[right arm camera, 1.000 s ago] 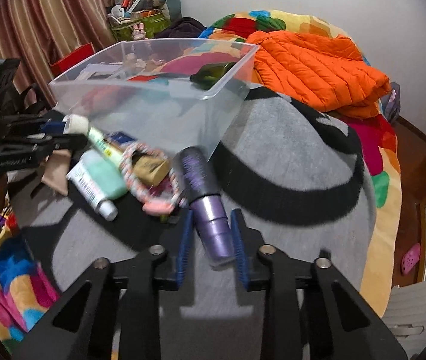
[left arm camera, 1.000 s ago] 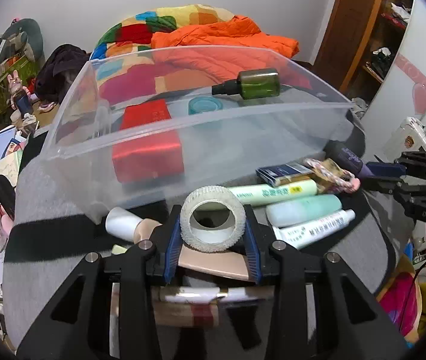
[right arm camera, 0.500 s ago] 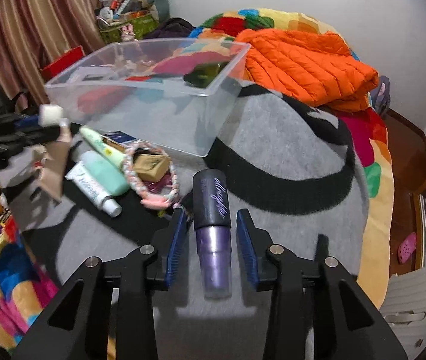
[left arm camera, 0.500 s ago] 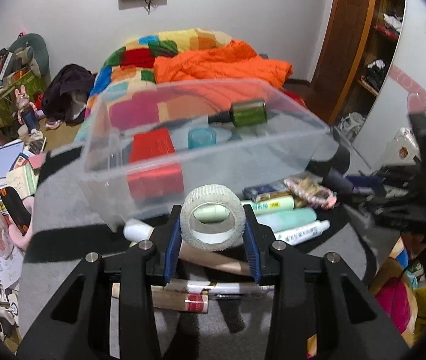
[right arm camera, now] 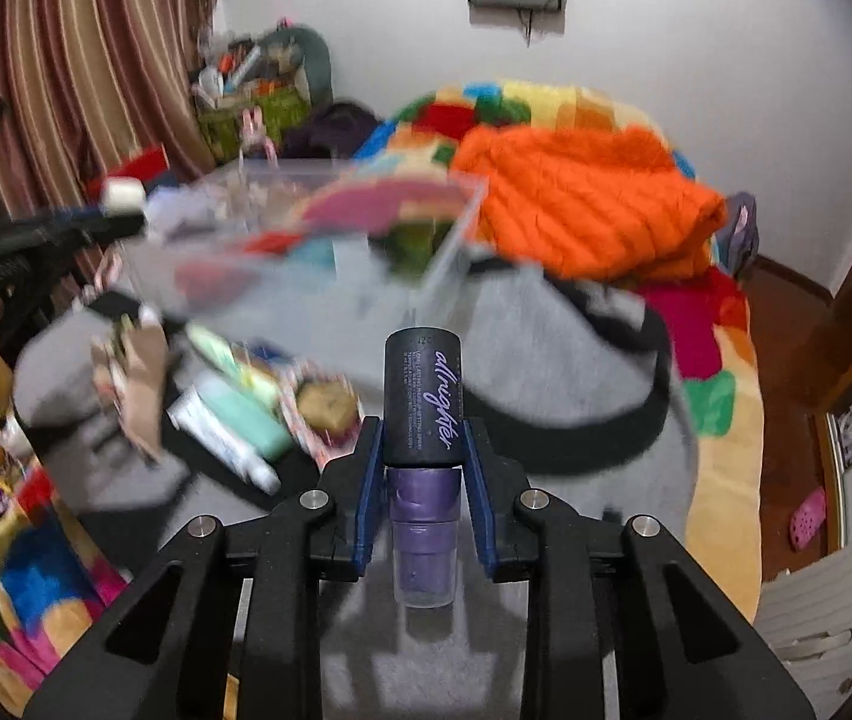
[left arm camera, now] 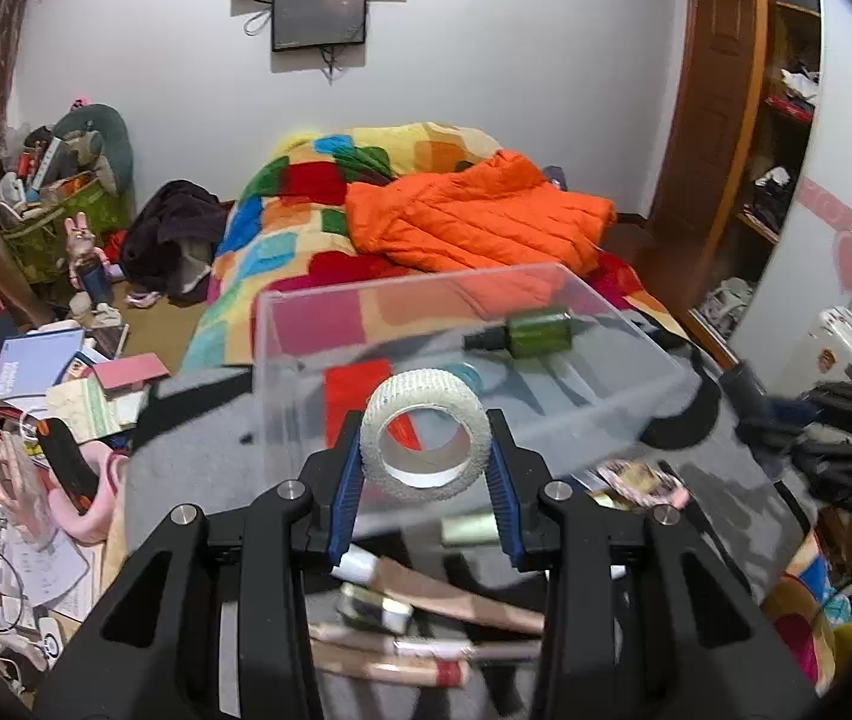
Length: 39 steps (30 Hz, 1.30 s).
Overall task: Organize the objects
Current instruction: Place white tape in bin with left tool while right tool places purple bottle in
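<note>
White tape roll [left arm camera: 426, 441] clamped in the left gripper [left arm camera: 426, 468], clear plastic box [left arm camera: 600, 414] straight ahead of it.
Right gripper [right arm camera: 420, 468] is closing on the purple spray bottle [right arm camera: 423, 402], whose long axis points forward; the box lies up-left, farther off.

The left gripper [left arm camera: 426, 468] clamps a white textured roll of tape [left arm camera: 426, 435] between its blue-padded jaws, the roll's open centre facing the camera. Just beyond the jaws stands a clear rectangular plastic bin [left arm camera: 624, 378] on a grey blanket with a black stripe [left arm camera: 186, 450]. Inside the bin, behind the roll, lie a red box [left arm camera: 354, 387], a teal round lid [left arm camera: 469, 373] and, to the right, a dark green bottle with a black cap [left arm camera: 531, 333] on its side. Below the jaws lie beige tubes [left arm camera: 456, 597], blurred. Right of the jaws sits a pink braided ring [left arm camera: 642, 480]. Far beyond, an orange quilted jacket [left arm camera: 474, 219] rests on a multicoloured patchwork quilt [left arm camera: 294, 228].
</note>
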Each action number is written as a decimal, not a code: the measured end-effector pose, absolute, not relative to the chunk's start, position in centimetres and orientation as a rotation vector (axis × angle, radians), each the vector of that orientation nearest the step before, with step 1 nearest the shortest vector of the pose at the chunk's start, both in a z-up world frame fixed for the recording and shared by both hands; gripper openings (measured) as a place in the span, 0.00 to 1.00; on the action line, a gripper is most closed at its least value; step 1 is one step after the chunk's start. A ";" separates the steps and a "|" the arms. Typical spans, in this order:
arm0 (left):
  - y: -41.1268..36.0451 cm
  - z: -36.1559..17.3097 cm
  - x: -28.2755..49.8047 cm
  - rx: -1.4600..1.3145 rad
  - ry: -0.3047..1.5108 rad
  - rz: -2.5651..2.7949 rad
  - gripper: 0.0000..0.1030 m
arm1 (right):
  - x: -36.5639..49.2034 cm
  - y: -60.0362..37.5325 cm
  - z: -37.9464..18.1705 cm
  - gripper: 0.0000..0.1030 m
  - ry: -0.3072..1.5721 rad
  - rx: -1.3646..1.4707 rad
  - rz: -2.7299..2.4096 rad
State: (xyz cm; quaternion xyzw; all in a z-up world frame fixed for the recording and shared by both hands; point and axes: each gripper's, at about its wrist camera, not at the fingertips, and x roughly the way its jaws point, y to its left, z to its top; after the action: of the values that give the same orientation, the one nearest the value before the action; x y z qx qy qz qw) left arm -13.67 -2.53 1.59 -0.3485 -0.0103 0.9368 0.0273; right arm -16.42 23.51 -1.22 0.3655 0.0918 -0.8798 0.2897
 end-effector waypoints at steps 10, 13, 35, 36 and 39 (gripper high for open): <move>-2.9 0.8 -18.2 -1.173 0.028 2.897 0.37 | -20.3 18.3 3.2 0.23 0.198 0.824 -2.357; -2.1 0.1 -19.4 -1.200 0.080 2.872 0.37 | -22.0 15.8 2.9 0.23 0.226 0.850 -2.336; 0.3 -3.4 -23.4 -1.356 0.028 2.621 0.47 | -27.2 11.4 -4.1 0.23 0.336 1.173 -2.161; 0.2 -3.3 -23.4 -1.357 0.024 2.625 0.48 | -27.1 11.3 -4.1 0.23 0.342 1.173 -2.164; 0.0 -3.1 -23.0 -1.355 0.012 2.633 0.50 | -26.6 11.2 -3.9 0.23 0.376 1.161 -2.174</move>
State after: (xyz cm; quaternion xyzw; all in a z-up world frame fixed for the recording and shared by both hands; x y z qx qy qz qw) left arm -23.02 -0.04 -3.15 -0.4558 0.0039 0.8855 0.0898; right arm -26.63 11.21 -3.93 0.4412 0.1430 -0.8267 0.3185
